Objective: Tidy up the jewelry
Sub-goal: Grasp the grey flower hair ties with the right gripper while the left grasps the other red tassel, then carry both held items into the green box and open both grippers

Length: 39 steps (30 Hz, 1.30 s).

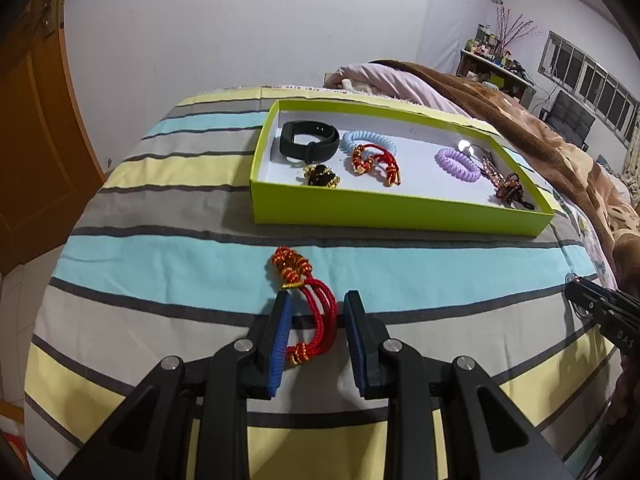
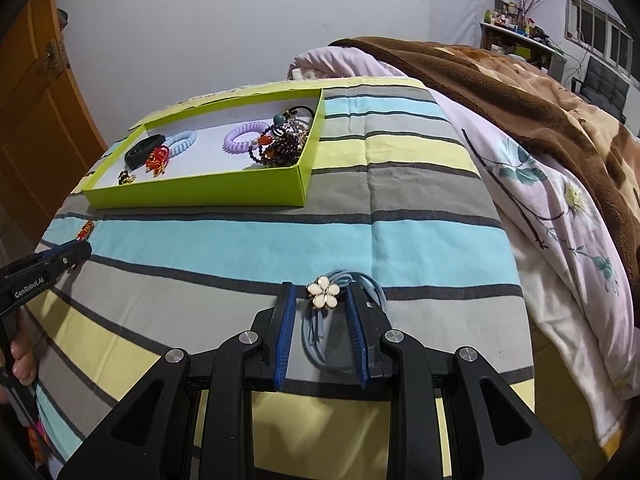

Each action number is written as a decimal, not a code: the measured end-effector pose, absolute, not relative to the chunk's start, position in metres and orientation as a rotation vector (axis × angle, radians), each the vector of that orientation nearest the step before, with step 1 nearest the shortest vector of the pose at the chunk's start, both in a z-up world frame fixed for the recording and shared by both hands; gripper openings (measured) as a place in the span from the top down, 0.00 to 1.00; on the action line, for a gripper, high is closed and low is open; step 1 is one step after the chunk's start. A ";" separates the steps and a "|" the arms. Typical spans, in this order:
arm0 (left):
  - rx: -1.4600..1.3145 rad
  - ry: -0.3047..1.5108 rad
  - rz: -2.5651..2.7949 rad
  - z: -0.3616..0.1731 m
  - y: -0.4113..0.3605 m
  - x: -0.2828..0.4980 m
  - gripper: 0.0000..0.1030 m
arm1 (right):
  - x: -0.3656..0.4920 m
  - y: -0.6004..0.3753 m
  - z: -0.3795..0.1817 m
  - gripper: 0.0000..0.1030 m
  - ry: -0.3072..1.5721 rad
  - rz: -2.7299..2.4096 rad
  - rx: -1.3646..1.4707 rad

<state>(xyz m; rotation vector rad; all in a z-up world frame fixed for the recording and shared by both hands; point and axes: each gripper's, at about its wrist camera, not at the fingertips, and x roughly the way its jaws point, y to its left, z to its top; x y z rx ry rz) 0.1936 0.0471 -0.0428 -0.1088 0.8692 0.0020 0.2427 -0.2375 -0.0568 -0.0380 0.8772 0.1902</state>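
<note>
A red braided bracelet point(image 1: 316, 312) with gold and orange beads lies on the striped bedspread point(image 1: 160, 200). My left gripper point(image 1: 316, 298) stands open around its cords, the blue pads clear of them on both sides. A blue cord hair tie with a white flower point(image 2: 324, 294) lies between the pads of my right gripper point(image 2: 320, 290), which is open; the tie's loops run under the right finger. Farther back sits a green tray point(image 1: 400, 210) holding a black band point(image 1: 308, 142), a light blue coil tie point(image 1: 368, 140), a second red bracelet point(image 1: 374, 162), a purple coil tie point(image 1: 456, 164) and bead strands point(image 1: 506, 184).
A brown blanket point(image 2: 520, 80) and a pale floral quilt point(image 2: 560, 208) are heaped to the right of the bedspread. A wooden door point(image 1: 36, 140) stands at the left. A person's hand point(image 2: 24, 364) holds the left gripper point(image 2: 76, 254). The right gripper's tip point(image 1: 592, 300) shows at the edge.
</note>
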 end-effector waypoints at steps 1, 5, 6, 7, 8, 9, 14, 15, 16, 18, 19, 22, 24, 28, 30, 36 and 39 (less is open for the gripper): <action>-0.106 0.869 -0.003 -0.043 0.047 0.194 0.82 | 0.243 -0.238 -0.057 0.84 0.878 0.188 -0.037; -0.095 0.856 -0.015 -0.042 0.045 0.191 0.94 | 0.241 -0.240 -0.055 0.84 0.868 0.199 -0.022; -0.091 0.848 -0.018 -0.040 0.044 0.190 0.94 | 0.240 -0.241 -0.054 0.84 0.863 0.201 -0.019; -0.087 0.838 -0.022 -0.039 0.043 0.188 0.94 | 0.239 -0.241 -0.053 0.84 0.859 0.205 -0.016; -0.083 0.830 -0.026 -0.037 0.042 0.187 0.94 | 0.237 -0.241 -0.051 0.84 0.853 0.210 -0.013; -0.081 0.824 -0.030 -0.036 0.042 0.186 0.94 | 0.235 -0.241 -0.050 0.84 0.846 0.214 -0.010; -0.099 0.784 -0.067 -0.026 0.040 0.173 0.94 | 0.225 -0.239 -0.040 0.84 0.817 0.235 -0.006; -0.103 0.771 -0.075 -0.022 0.039 0.169 0.94 | 0.223 -0.239 -0.039 0.84 0.813 0.240 -0.006; -0.104 0.759 -0.084 -0.018 0.038 0.166 0.94 | 0.220 -0.238 -0.036 0.84 0.807 0.246 -0.008; -0.106 0.735 -0.103 -0.011 0.035 0.159 0.94 | 0.214 -0.235 -0.030 0.84 0.791 0.257 -0.009; -0.107 0.725 -0.108 -0.007 0.034 0.156 0.94 | 0.212 -0.235 -0.029 0.84 0.786 0.261 -0.009; -0.105 0.701 -0.121 0.003 0.031 0.148 0.94 | 0.205 -0.231 -0.021 0.84 0.766 0.278 -0.011; -0.108 0.684 -0.133 0.009 0.030 0.144 0.94 | 0.201 -0.228 -0.016 0.84 0.754 0.289 -0.013; -0.103 0.659 -0.142 0.018 0.027 0.139 0.94 | 0.196 -0.223 -0.005 0.84 0.728 0.309 -0.023; -0.100 0.654 -0.145 0.020 0.026 0.140 0.94 | 0.196 -0.219 -0.001 0.84 0.719 0.315 -0.032; -0.096 0.641 -0.148 0.026 0.024 0.145 0.94 | 0.198 -0.210 0.008 0.84 0.699 0.339 -0.058; -0.089 0.631 -0.149 0.029 0.022 0.149 0.94 | 0.203 -0.203 0.012 0.84 0.690 0.348 -0.073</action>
